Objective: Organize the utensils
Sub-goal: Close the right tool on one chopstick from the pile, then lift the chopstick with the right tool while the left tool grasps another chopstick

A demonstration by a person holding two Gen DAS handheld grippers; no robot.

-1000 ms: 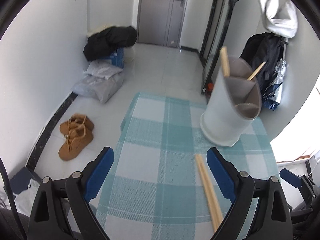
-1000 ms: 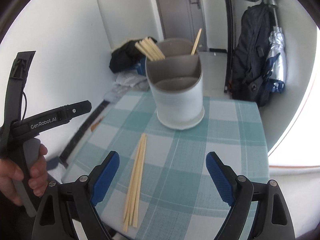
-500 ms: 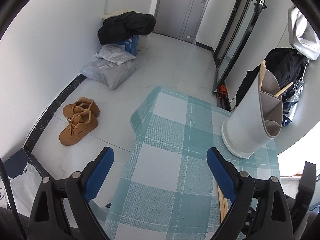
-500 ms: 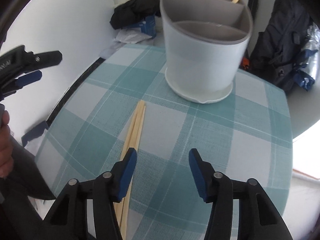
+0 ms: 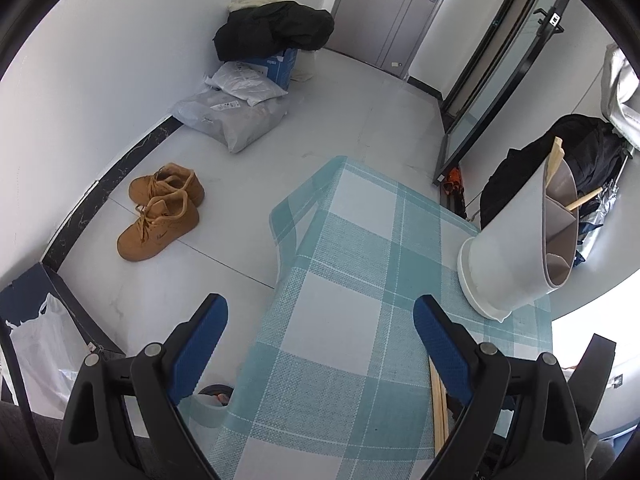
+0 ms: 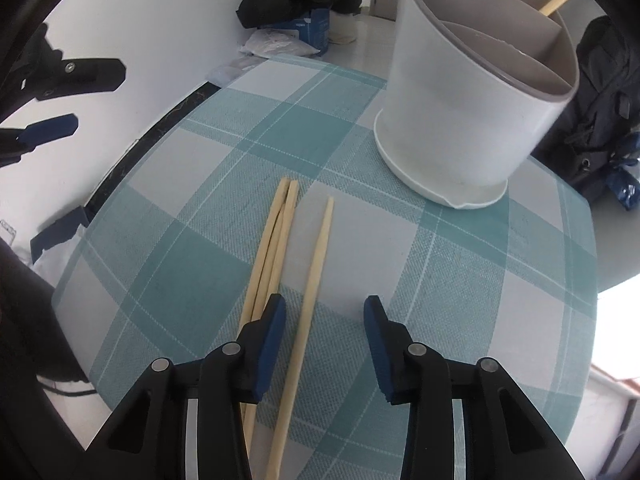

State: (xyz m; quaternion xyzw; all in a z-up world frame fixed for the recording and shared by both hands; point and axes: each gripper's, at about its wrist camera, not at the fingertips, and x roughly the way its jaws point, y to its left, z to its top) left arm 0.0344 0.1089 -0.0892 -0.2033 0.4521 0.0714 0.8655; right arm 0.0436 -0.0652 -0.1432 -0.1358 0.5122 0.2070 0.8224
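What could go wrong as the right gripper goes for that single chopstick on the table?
The right hand-held gripper, jaws just closing, straddles the lone chopstick off-centre; it may roll away. Its left finger overlaps the neighbouring chopstick pair and might drag them. Both lie near the tablecloth edge.

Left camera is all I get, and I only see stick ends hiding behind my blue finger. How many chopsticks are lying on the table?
Observer: Three chopsticks lie on the checked cloth, as the right camera shows.
Operator: Are they all bunched together?
Observer: No. Two lie touching; the third chopstick lies apart beside them.
Operator: Is the other gripper grabbing one?
Observer: Not yet. The right gripper has just been closing, with the third chopstick between its jaws, but the pads are not pressing on it.
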